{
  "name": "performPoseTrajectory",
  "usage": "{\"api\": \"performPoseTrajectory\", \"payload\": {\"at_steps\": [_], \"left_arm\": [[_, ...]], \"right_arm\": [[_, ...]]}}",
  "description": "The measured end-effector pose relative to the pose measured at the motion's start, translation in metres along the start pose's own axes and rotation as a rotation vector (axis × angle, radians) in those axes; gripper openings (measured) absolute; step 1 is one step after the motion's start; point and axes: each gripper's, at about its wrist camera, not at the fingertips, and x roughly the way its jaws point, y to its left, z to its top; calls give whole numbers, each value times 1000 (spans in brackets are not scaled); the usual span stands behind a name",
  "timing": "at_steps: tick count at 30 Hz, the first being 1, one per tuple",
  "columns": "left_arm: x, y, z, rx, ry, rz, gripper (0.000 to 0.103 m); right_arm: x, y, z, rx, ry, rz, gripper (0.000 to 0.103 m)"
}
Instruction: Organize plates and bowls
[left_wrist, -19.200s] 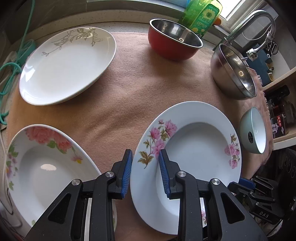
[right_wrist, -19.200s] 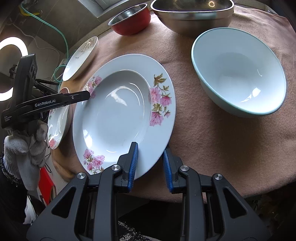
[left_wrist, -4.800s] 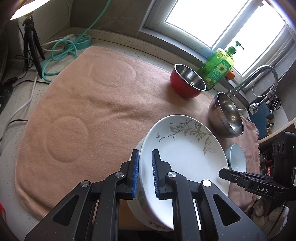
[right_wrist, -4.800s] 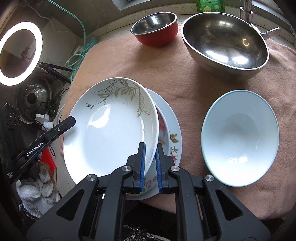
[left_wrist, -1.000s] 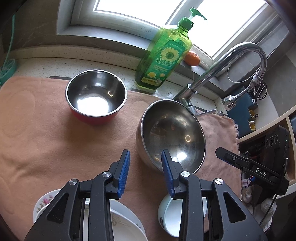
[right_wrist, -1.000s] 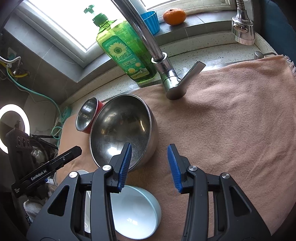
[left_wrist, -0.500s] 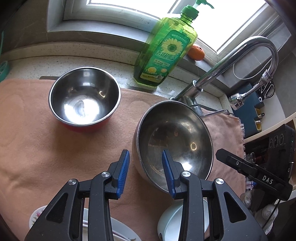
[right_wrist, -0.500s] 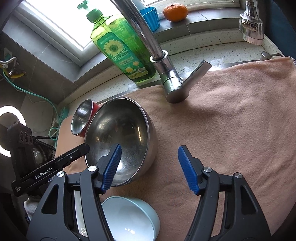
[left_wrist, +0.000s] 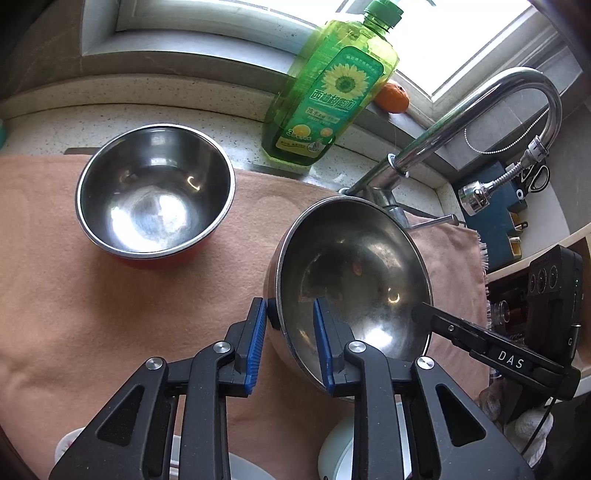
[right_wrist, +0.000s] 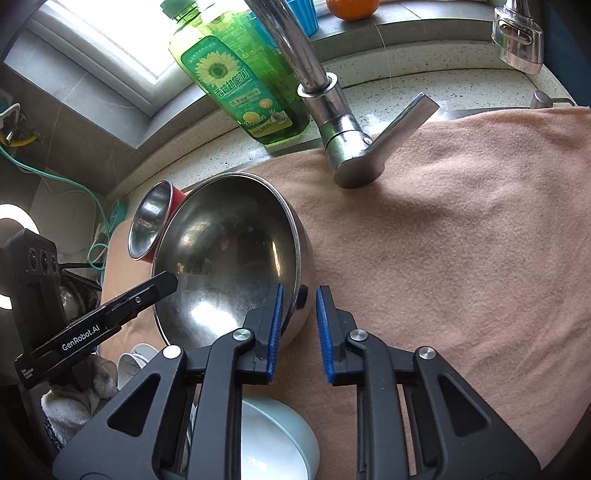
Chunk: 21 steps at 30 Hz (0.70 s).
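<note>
Fingers of left gripper (left_wrist: 289, 341) straddle the near rim of one large round steel bowl (left_wrist: 354, 280), spread, not clamped; right gripper (right_wrist: 298, 326) straddles its opposite rim, also spread. Bowl sits tilted on one peach cloth (right_wrist: 461, 240) over the counter. One smaller red-sided steel bowl (left_wrist: 155, 194) stands apart; one pale blue bowl (right_wrist: 273, 439) below.
</note>
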Motion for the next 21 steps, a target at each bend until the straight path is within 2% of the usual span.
{"api": "performPoseTrajectory", "payload": {"at_steps": [10,21], "left_arm": [[-1,1,1,11,0,-1,20],[-15,2,-3,22,-29,-4,20]], "right_arm": [[-2,8,1,-14,-3,-32,15],[-14,24,-3,-28,-23,-28,15]]}}
